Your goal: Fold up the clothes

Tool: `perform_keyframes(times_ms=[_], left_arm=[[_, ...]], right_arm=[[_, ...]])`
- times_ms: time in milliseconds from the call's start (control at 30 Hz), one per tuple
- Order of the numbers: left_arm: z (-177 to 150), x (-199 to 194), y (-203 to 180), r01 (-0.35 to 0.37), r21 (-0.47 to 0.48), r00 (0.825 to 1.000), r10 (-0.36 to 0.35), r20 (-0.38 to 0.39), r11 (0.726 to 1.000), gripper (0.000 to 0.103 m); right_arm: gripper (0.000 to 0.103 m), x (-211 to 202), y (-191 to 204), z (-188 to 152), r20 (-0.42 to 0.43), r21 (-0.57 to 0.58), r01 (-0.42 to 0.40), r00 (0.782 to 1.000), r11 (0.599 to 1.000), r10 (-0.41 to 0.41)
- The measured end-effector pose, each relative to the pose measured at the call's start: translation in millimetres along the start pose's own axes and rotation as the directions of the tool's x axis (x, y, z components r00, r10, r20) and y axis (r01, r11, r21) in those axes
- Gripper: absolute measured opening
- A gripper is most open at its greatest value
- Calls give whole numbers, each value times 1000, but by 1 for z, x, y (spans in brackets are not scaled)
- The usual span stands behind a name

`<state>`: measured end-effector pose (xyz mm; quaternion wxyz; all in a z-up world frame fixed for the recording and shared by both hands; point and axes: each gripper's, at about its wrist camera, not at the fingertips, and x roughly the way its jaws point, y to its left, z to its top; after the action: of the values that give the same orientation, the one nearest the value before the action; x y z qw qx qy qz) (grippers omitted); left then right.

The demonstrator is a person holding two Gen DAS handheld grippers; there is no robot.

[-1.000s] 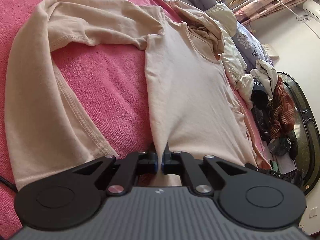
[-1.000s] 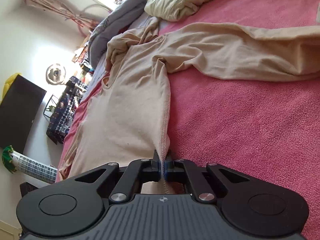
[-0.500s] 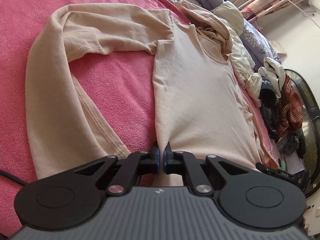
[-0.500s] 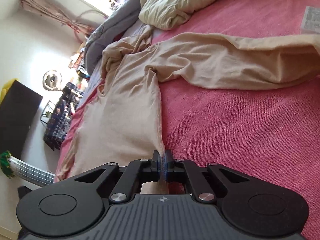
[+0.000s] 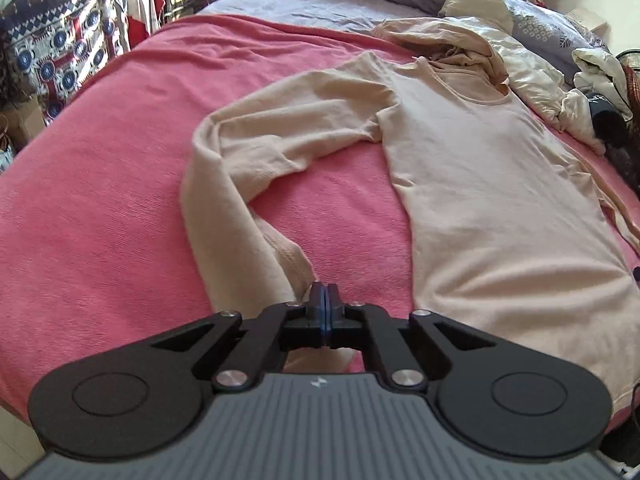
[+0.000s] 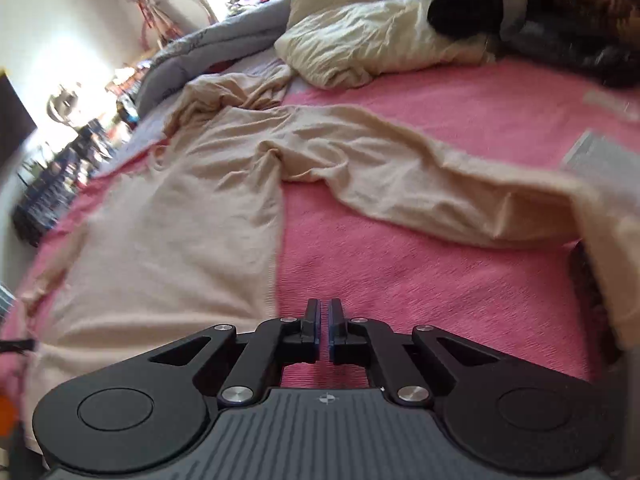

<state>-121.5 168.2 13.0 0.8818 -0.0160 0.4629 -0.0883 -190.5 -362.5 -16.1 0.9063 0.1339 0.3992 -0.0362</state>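
A beige long-sleeved top (image 5: 492,184) lies spread on the pink blanket (image 5: 100,184) of a bed, neckline toward the far end. One sleeve (image 5: 240,176) bends back on itself, with its cuff end running down toward the left gripper (image 5: 325,312).

The left gripper's jaws are pressed together with nothing between them; the cuff passes just beside and beneath the fingers, and whether it touches them cannot be told.

The right gripper (image 6: 324,322) shows a narrow slit between its pads, having just parted slightly, and nothing is in the gap. It sits over bare blanket, just beside the side edge of the top's body.

The other sleeve (image 6: 440,184) runs rightward, and its end is cut off at the frame edge. The hem is hidden behind both gripper bodies. A cream quilt (image 6: 360,40) lies near the collar (the dark items beyond it are too blurred to name).
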Motion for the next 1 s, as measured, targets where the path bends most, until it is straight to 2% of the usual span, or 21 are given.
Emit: perform_keyframes(times_ms=[33,133,233,267,300,367,400,467,500,567,633,700,800,900,1000], left_arm=[[-3,-7,-2,-21,23,1000,21,19,1000,3],[-13,-27,-15,-40,113,996,31,82,993,4],[-30,-47,-44,-40,239,988,3,152,970,5],[-37,-52,-56,-43,284,985,-7,173,958,9],[-45,-56,-68,-45,335,982,-20,188,941,18],[-63,-64,-92,-51,441,976,-49,213,896,31],[-73,-67,-104,-55,488,973,-62,221,871,37],[-91,-71,-120,-47,540,971,-88,220,840,38],[-97,-72,-125,-31,547,972,-102,210,836,39],[-108,-75,-128,-8,528,974,-113,197,849,41],[-123,-80,-133,-54,529,971,-79,225,847,44],[-138,-82,-139,-112,572,966,-46,255,813,45],[-157,-83,-146,-138,637,966,-38,254,758,45],[-166,-83,-148,-134,654,969,-38,243,744,50],[-170,-80,-145,-158,648,968,-13,251,746,51]], right_arm=[[9,-8,1,-1,24,-30,24,999,999,-23],[10,-34,-2,-7,65,-22,-40,997,999,41],[23,-56,12,-24,86,-92,-41,995,995,49],[30,-63,19,-32,91,-126,-35,995,991,47],[33,-68,27,-41,92,-162,-31,995,986,46],[46,-78,42,-60,88,-234,-26,995,972,48],[48,-82,48,-68,84,-253,-28,995,967,51],[56,-90,58,-84,74,-279,-36,996,960,59],[57,-92,60,-91,71,-264,-39,996,964,60],[57,-97,59,-101,77,-228,-28,996,973,47],[57,-102,61,-112,101,-244,24,995,969,1],[57,-106,69,-122,125,-334,82,991,939,-42],[60,-106,89,-141,147,-509,145,986,848,-80],[63,-103,101,-153,152,-595,162,985,788,-87],[63,-98,101,-157,182,-587,210,975,782,-126]])
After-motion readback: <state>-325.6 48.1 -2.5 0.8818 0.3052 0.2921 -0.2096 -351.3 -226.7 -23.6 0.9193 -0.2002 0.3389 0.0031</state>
